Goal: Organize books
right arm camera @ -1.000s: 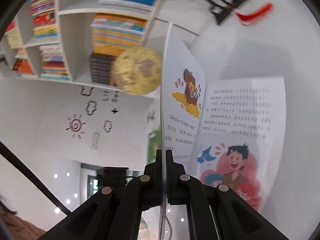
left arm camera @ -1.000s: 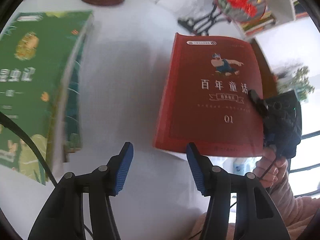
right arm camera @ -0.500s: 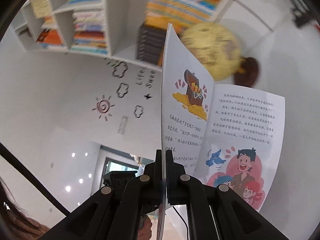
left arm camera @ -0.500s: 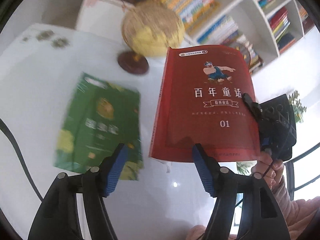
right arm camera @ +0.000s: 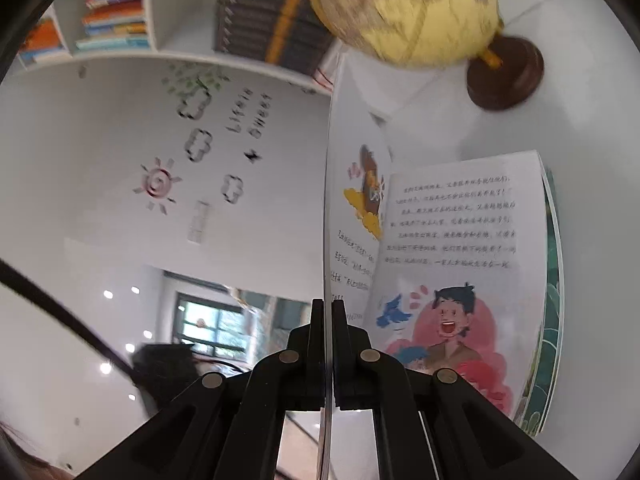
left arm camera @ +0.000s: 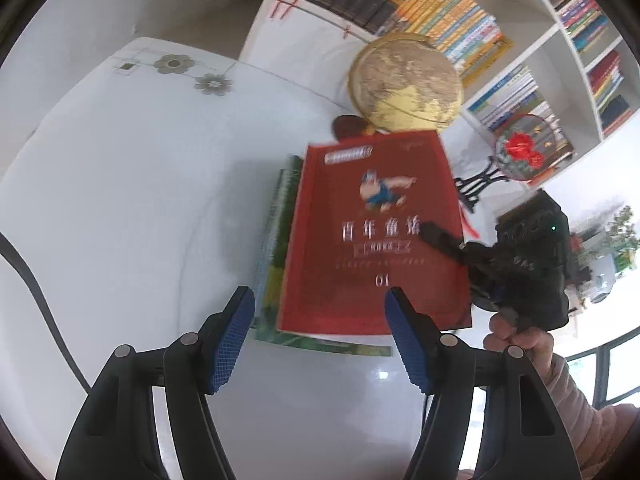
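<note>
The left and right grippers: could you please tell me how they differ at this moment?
The left gripper is open and holds nothing; the right gripper is shut on the red book, pinching its cover. The left hangs over the white table; the right reaches in from the book's side. Both are black.

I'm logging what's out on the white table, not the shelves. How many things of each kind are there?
Books: 2, the red book over the green book
Globes: 1, the globe
Round fans on a black stand: 1, the fan
Total: 4
</note>
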`<state>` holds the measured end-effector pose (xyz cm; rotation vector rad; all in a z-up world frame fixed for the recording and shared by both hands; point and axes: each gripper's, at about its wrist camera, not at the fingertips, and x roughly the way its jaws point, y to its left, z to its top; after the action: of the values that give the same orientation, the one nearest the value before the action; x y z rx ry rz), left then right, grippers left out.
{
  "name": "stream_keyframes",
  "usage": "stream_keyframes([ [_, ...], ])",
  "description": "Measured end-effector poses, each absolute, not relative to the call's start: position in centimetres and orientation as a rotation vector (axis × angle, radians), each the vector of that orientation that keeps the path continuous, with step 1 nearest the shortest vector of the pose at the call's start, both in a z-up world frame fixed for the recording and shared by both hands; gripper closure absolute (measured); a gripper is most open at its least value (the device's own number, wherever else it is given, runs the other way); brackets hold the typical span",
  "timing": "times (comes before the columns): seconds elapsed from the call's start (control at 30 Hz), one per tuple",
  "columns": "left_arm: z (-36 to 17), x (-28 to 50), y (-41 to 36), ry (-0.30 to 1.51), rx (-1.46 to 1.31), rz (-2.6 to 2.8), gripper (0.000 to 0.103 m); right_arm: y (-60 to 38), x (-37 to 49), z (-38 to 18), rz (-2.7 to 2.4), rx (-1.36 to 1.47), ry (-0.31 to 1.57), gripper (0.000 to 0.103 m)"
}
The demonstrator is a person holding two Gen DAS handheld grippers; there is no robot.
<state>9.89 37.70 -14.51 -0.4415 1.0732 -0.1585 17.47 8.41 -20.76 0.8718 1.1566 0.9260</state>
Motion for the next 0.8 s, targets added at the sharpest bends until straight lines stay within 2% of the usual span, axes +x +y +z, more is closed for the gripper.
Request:
stream_keyframes([
  [0.2,-14.5,10.5,38.0,1.09,-0.38,-0.121,0.037,8.3,17.5,-24.2,0.807,0.853,1.233,0.101],
  [0.57,-13.7,10.8,37.1,1.112,-0.276,-0.101,0.037,9.0,16.7,-26.1,0.691,0.785,1.309,0.1],
  [0.7,-12.7,11.0,36.4,1.1,-0.205,-0.055,0.036,9.2,16.5,-26.5,0.642,0.732,1.342,0.095],
  [0.77,-12.2,11.0,36.1,1.085,-0.189,-0.052,0.032,9.6,16.5,-26.3,0.619,0.687,1.344,0.087],
  [0.8,-11.9,11.1,35.9,1.078,-0.182,-0.046,0.031,9.8,16.4,-26.1,0.599,0.659,1.351,0.076],
])
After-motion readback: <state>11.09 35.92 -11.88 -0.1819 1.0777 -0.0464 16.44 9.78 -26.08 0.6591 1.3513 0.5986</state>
